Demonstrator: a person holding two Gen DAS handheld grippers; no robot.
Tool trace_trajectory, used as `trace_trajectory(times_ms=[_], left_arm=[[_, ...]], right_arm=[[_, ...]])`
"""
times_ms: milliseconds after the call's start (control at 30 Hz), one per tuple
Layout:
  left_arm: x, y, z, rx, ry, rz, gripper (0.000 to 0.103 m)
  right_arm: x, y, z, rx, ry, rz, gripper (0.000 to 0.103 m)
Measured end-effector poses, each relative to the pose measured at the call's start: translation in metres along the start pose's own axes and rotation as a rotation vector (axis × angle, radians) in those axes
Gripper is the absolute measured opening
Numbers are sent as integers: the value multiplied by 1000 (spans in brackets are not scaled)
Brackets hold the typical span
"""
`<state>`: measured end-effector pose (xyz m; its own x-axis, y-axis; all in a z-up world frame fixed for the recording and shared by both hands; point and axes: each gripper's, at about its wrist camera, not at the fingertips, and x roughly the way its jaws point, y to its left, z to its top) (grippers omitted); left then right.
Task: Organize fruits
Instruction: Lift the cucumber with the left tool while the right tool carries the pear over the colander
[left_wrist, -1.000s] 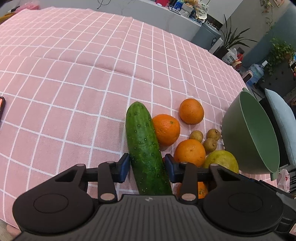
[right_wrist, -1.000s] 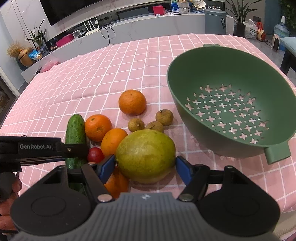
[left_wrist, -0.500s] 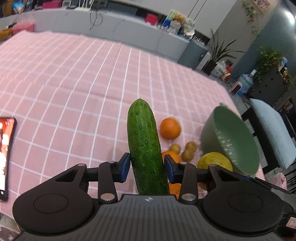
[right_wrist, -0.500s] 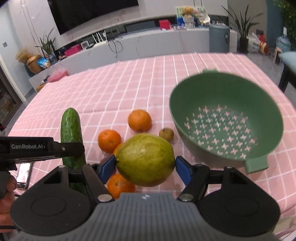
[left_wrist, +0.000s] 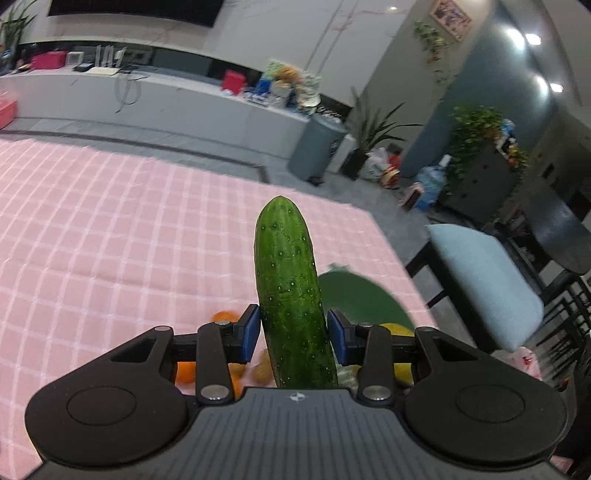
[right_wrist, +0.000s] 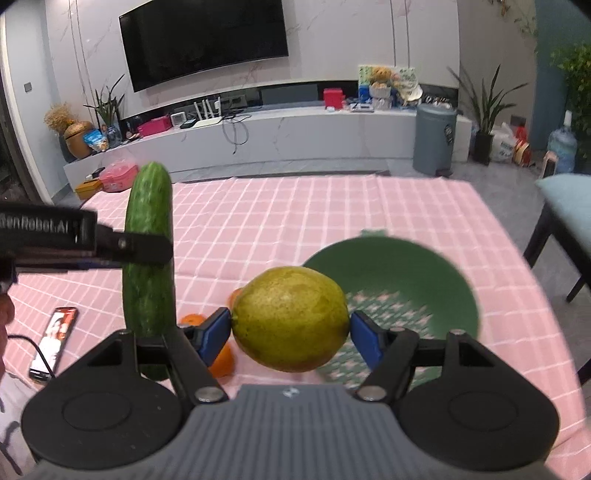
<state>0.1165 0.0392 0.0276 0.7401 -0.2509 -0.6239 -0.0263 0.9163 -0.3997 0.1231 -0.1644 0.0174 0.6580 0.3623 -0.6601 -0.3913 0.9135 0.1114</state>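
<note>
A yellow-green round mango (right_wrist: 290, 317), clamped in the right gripper (right_wrist: 290, 332), is held with the perforated green plastic colander (right_wrist: 413, 273) at two o'clock, while a long bumpy green cucumber (left_wrist: 290, 295), gripped lengthwise by the left gripper (left_wrist: 293, 334), is held farther away.

Our left tool (left_wrist: 293, 334) has a dark grey ribbed housing with a small pale emblem at its front edge, flanked by two black rounded plates, each with a shallow circular recess. Black link arms with silver screw heads carry blue pads (left_wrist: 248, 333). Our right tool (right_wrist: 290, 328) is built the same, its ribbed housing a lighter grey. Seen from it, the left tool's black side bears white "GenRobot.AI" lettering.
</note>
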Motion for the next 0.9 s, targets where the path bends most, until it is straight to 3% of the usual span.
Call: trace_trajectory(times_ms=[200, 300, 567, 900], left_arm=[[35, -36, 14, 44, 0, -80, 44], [58, -48, 16, 68, 19, -85, 44], [122, -61, 11, 91, 130, -63, 44], [160, -55, -7, 118, 243, -17, 43]], right_arm=[[-2, -30, 14, -45, 2, -58, 68], [7, -43, 20, -80, 14, -84, 68], [54, -74, 27, -165, 130, -116, 68], [105, -85, 15, -241, 288, -118, 67]])
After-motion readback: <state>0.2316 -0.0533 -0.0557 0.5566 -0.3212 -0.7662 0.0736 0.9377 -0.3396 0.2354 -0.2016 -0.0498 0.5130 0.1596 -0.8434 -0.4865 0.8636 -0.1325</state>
